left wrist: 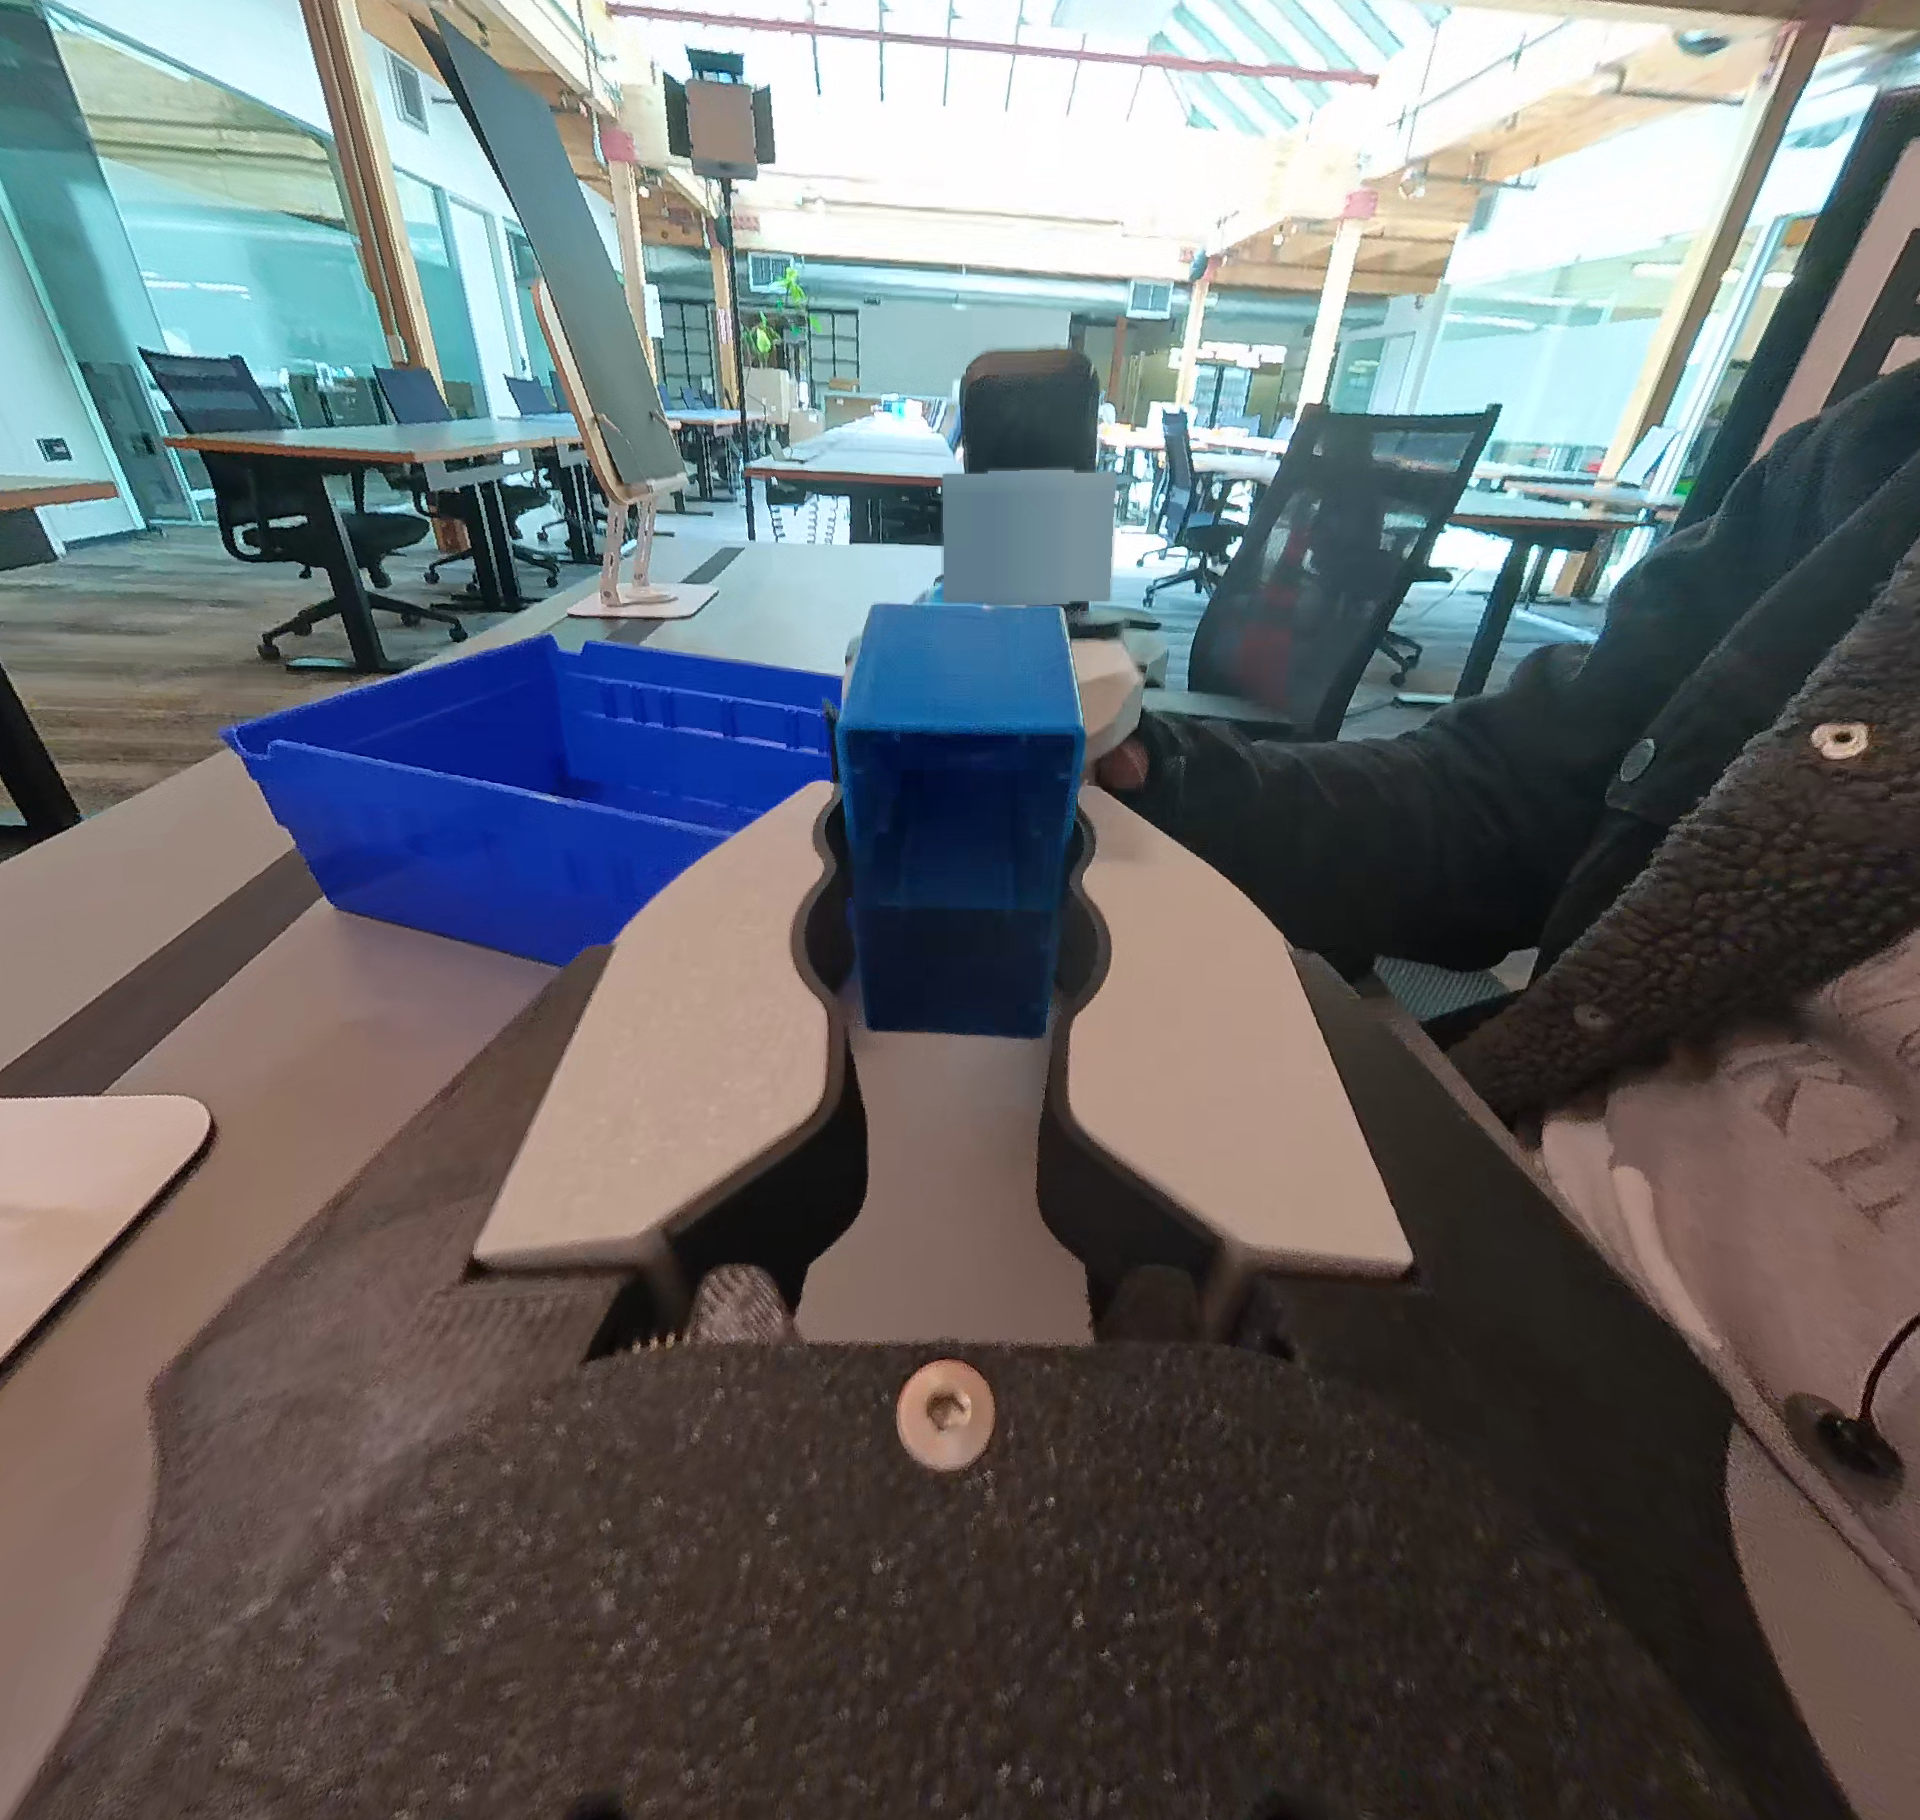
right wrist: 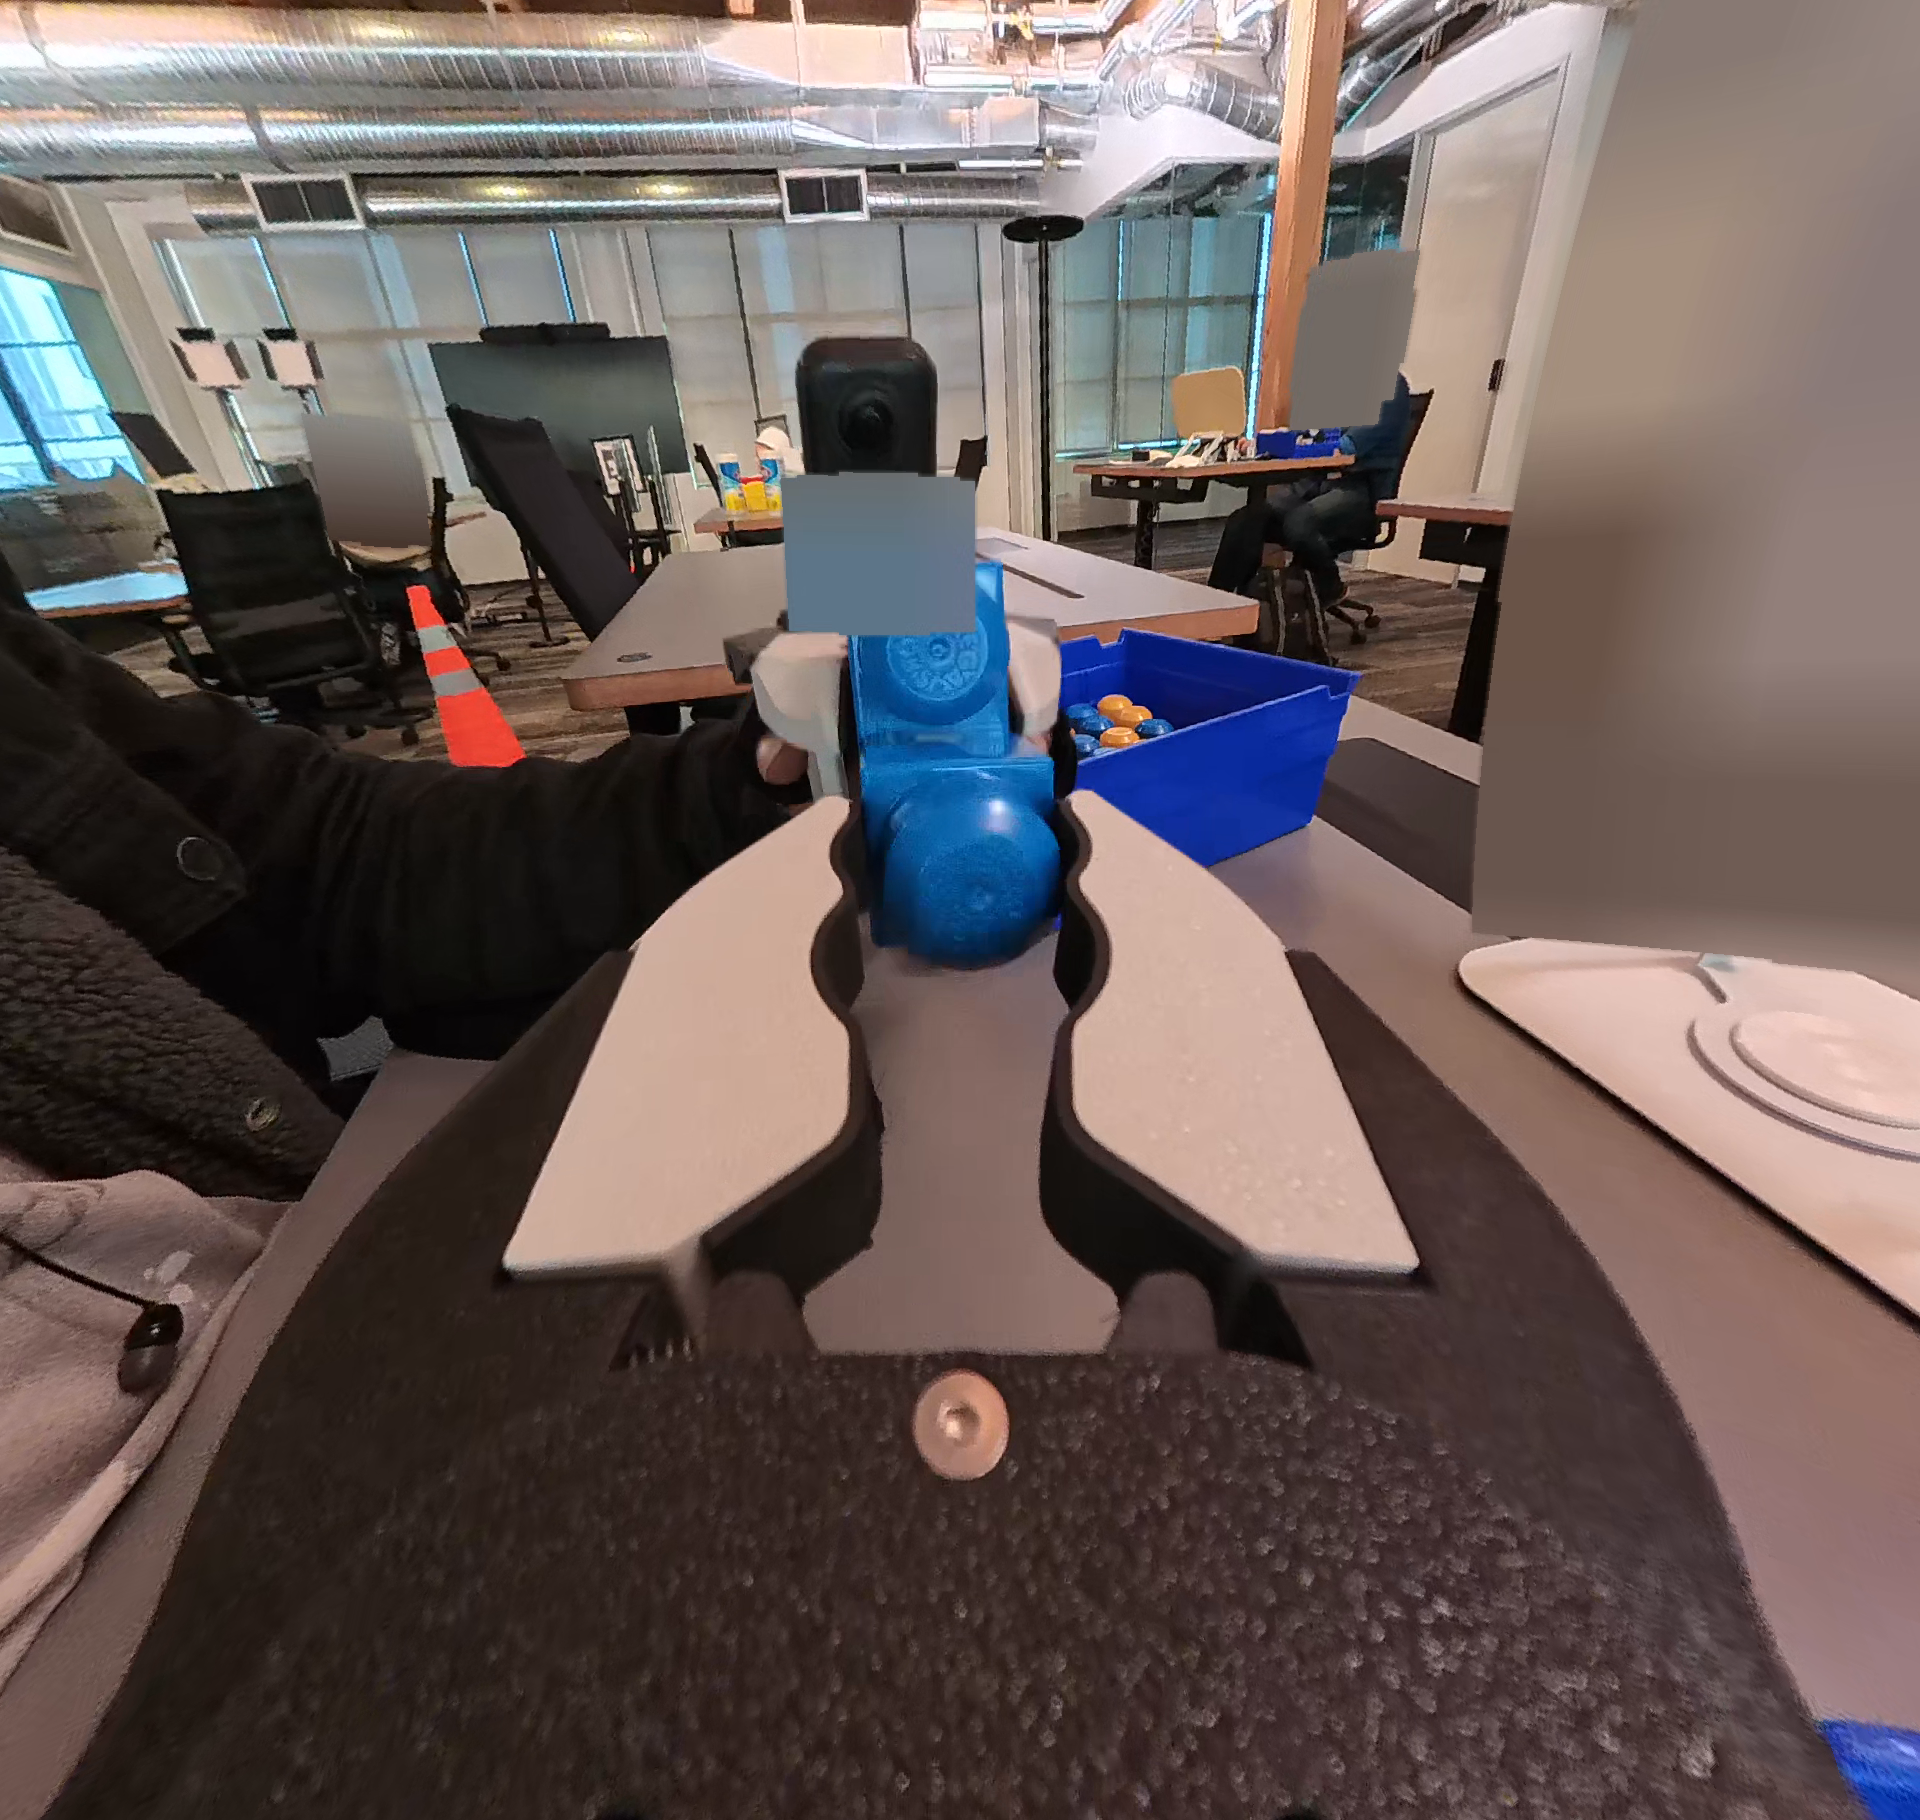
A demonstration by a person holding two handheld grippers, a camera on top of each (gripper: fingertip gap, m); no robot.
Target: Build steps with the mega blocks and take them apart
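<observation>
Both tongs gripping blue blocks above the worktop (left wrist: 312, 1022).
Left tongs (left wrist: 956, 835) clamp block (left wrist: 956, 731) — hollow underside showing; right tongs (right wrist: 961, 835) clamp stud-end (right wrist: 961, 887) — blue bin (right wrist: 1226, 773) beside.

Hand-held gripper (left wrist: 958, 861) clamping blue block (left wrist: 956, 814)

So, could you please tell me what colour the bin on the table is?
Blue; the bin shows best in the left wrist view.
</observation>
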